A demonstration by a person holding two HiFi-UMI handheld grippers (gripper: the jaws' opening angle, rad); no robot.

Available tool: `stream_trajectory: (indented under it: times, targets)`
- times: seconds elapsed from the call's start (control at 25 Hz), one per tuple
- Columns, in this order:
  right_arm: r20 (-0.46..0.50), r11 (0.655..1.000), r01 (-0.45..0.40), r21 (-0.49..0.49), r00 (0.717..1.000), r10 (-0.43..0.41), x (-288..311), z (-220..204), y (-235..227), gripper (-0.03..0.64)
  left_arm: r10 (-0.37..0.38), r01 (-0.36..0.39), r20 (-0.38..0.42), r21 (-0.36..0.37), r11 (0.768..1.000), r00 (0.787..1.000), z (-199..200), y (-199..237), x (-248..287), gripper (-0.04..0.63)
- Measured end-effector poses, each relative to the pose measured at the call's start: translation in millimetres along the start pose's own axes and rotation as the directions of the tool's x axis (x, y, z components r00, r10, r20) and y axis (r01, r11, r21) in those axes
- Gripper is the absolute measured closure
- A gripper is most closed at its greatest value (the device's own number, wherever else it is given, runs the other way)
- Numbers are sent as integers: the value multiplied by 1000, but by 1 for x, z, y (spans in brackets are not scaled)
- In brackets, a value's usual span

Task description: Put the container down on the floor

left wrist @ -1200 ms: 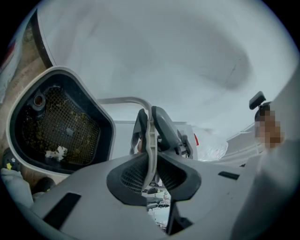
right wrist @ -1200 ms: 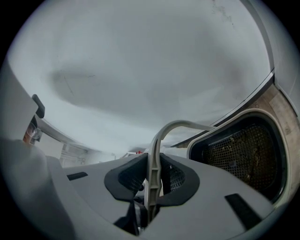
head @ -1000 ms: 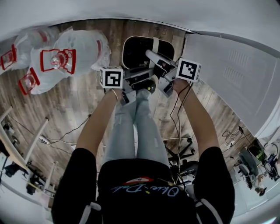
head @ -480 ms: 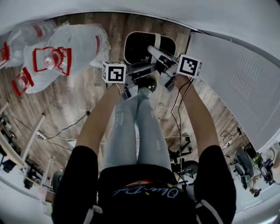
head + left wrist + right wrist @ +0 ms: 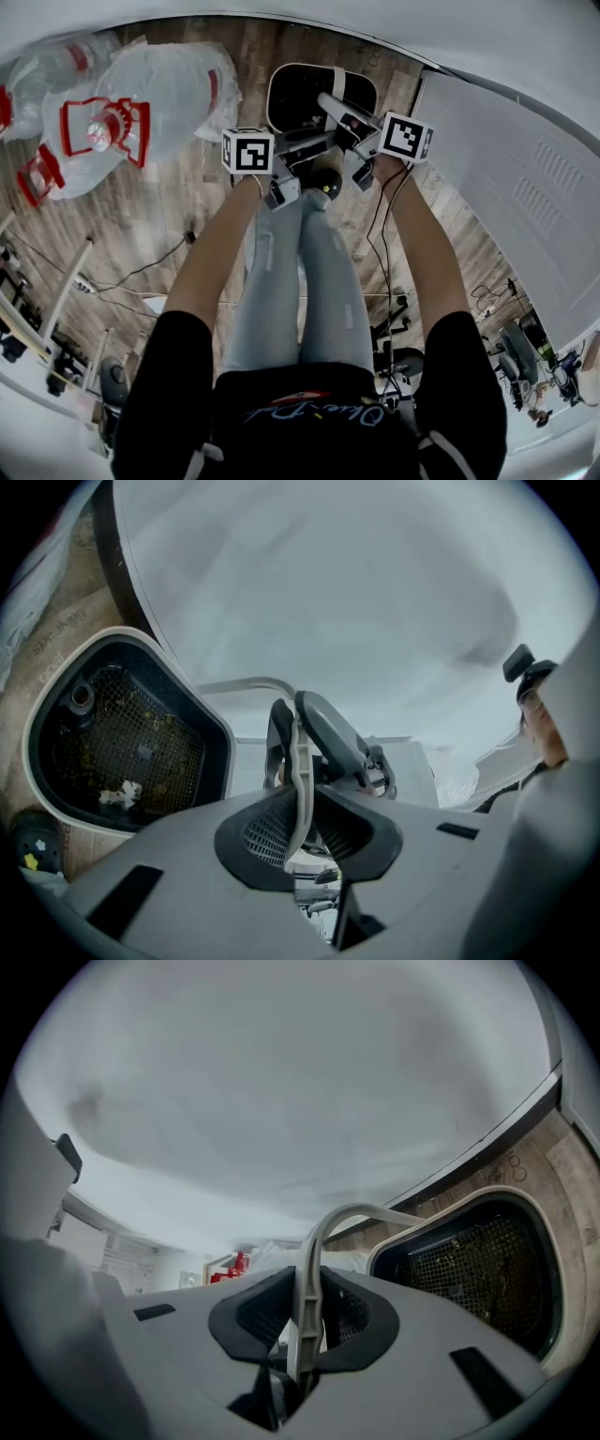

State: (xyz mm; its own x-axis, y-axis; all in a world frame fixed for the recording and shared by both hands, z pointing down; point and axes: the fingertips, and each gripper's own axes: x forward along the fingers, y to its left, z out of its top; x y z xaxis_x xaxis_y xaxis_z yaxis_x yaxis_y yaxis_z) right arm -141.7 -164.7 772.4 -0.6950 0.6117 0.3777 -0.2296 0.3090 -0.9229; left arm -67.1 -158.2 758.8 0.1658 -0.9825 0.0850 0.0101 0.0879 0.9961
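**Lowering under way, release pending**

Head view: The left gripper (image 5: pixel 305 150) and the right gripper (image 5: pixel 330 105) are meeting tip to tip over the near edge of the container (image 5: pixel 295 98). It is hanging just beyond both tips, over the wood floor (image 5: pixel 159 216). Set against the earlier pictures, the person is bending further and both grippers have been sinking with the load, their grips unchanged. The set-down therefore looks close, though letting go would be premature. Whether the base is touching the boards is not showing here.

Left gripper view: The jaws are standing only slightly apart, pinching the thin pale handle (image 5: pixel 298 780). The container's black mesh (image 5: pixel 150 733) is lying left of the tips and a little below them. The right gripper (image 5: pixel 337 747) is clamping the same handle just past the tips. A shoe (image 5: pixel 33 841) is being cut off at the lower left edge.

Right gripper view: The jaws are gripping the handle (image 5: pixel 309 1269), a narrow gap between them. The container (image 5: pixel 469 1269) is sitting right of the tips, partly cropped by the frame. Its underside is staying hidden in every view.
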Motion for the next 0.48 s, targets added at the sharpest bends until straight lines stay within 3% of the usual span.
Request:
stream_trajectory:
  times: [0.48]
  targets:
    - [31,999,45,-1,999,-45,5,-4,-27,555,16,-15,-31,12,1000,999,-6,27,2,549]
